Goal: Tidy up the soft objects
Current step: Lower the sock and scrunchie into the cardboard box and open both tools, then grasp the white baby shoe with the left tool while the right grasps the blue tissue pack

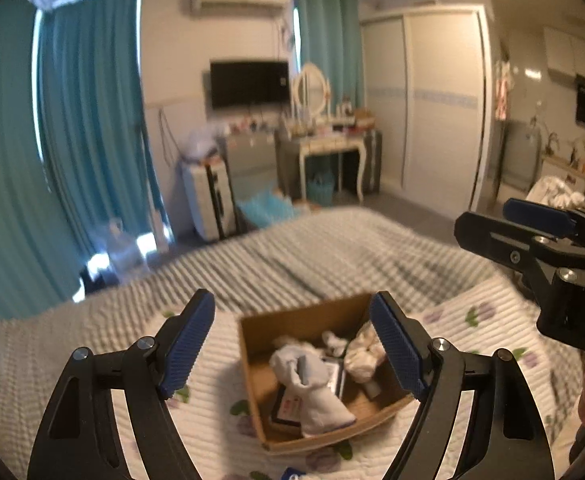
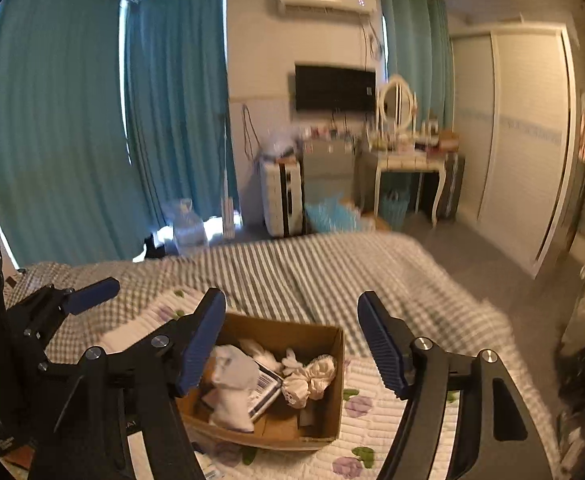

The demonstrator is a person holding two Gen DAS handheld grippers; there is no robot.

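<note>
An open cardboard box sits on a white floral quilt on the bed. It holds a pale blue and white sock, a cream fabric bundle and a dark flat packet. My left gripper is open and empty, hovering above the box. My right gripper is open and empty too, above the same box, with the sock and cream bundle below it. The right gripper also shows at the right of the left wrist view; the left one shows at the left of the right wrist view.
The bed has a grey striped cover. Beyond it are teal curtains, a wall TV, a white dressing table with a mirror, a white wardrobe and a white unit on the floor.
</note>
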